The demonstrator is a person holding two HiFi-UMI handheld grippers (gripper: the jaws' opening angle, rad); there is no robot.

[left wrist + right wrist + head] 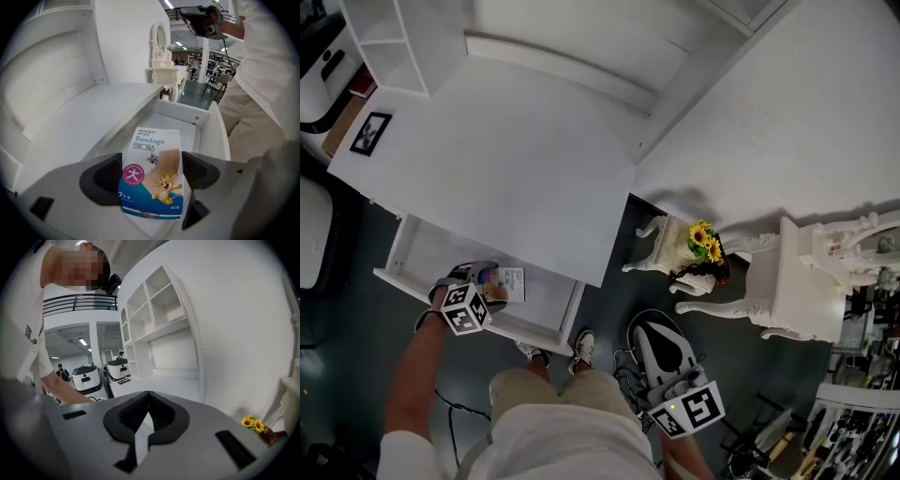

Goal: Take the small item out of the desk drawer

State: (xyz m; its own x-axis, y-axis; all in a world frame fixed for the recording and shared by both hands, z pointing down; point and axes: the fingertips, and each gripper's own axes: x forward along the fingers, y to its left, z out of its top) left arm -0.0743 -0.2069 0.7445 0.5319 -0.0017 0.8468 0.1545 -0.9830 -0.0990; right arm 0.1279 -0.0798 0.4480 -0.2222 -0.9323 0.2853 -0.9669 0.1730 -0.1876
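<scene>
- One bandage box [152, 173]: flat carton, white upper half, blue band w/ a white wave low down, tan plaster shape behind a cartoon cat and mouse.
- Where: inside the open desk drawer [187, 113], about mid-length in the head view, btwn the jaws of the left gripper [152, 175].
- Left gripper: jaws wide apart, one dark pad against each long edge of the box, clamped on it.
- Right gripper [149, 416]: jaws closed together. Held low at the person's right side above the floor [609, 300], well apart from the drawer.
- Print: "HYNAUT" small and black at top, "Bandage" in blue under it, then "创口贴". Magenta disc w/ white "大", and "A170" at bottom right. Ring text in the disc is too small to read; the line at lower left is partly cut off by the pad.
- Surface: white desk [506, 159], w/ a small dark-framed picture [371, 132] near its left corner. Drawer is white inside and out.
- Room: white shelf unit [164, 310] against a white wall. Floor is dark. Ornate white stool [661, 246] w/ sunflowers [705, 239] beside it, ornate white dressing table [806, 281] further right.
- Left gripper view shows a showroom w/ ceiling strip lights beyond the desk.
- Person's sneakers [583, 349] stand just by the drawer front.
</scene>
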